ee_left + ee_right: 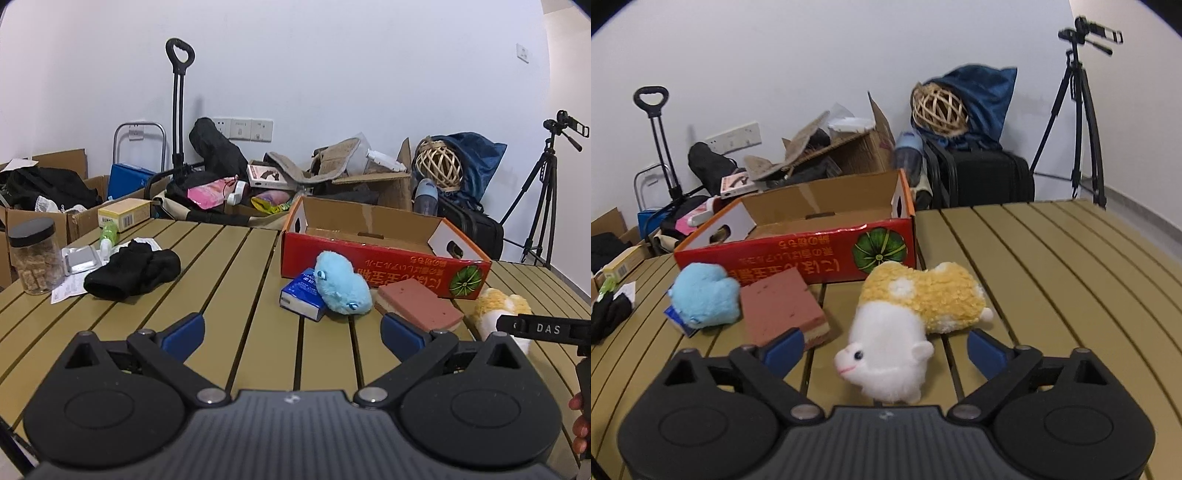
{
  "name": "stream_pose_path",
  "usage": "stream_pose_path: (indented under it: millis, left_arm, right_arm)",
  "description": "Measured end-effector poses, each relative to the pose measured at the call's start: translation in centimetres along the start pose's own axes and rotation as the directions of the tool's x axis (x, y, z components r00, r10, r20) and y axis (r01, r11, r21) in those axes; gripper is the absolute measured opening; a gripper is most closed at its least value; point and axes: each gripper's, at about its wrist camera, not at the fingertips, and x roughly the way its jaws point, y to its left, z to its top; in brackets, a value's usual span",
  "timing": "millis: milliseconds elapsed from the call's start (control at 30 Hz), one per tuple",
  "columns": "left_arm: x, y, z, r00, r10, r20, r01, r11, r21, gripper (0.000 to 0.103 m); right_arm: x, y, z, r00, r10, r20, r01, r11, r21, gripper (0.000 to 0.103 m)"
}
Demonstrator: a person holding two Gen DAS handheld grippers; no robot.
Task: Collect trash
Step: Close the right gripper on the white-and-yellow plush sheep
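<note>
Both our grippers, left [291,332] and right [884,349], gape empty; red box [798,247] looks unfilled, table [229,280] litter remains uncollected

- On your right, the black bar of the other handheld gripper [543,328] carries white letters you can read as "DAS".
- The red cardboard box with the green pumpkin picture [384,264] shows yellow East Asian print, upside down to you; you cannot make out the characters.
- The small blue and white packet [301,297] has white lettering, too small to read.
- The yellow carton [123,214] bears a barcode, digits illegible.
</note>
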Motion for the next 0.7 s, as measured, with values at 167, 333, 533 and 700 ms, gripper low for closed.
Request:
stream_pose_path:
  millis: [167,333,533,700]
  left_arm:
    - [1.9,0.0,0.0,0.999,-0.002,-0.037,0.002,1.0,0.003,0.103]
    - [3.1,-0.3,0.1,0.999,0.004,-0.047,-0.002,1.0,0.022,0.103]
    - [4.3,-0.7,0.4,0.998,0.001,-0.061,0.001,0.999,0.039,0.103]
    - [5.1,-1.3,1.0,0.997,-0.005,-0.079,0.01,0.998,0.064,0.103]
  right_arm:
    - [2.6,-0.1,0.4,0.998,0.019,-0.054,-0.017,0.999,0.036,0.079]
    - [4.1,-0.1,0.3,0.997,0.022,-0.075,-0.018,0.999,0.045,0.057]
    - [3.8,-0.1,0.0,0.999,0.018,-0.04,-0.016,0.999,0.028,0.047]
    - [3.0,-1.2,-0.2,1.0,0.013,0.008,-0.013,0.998,0.061,0.045]
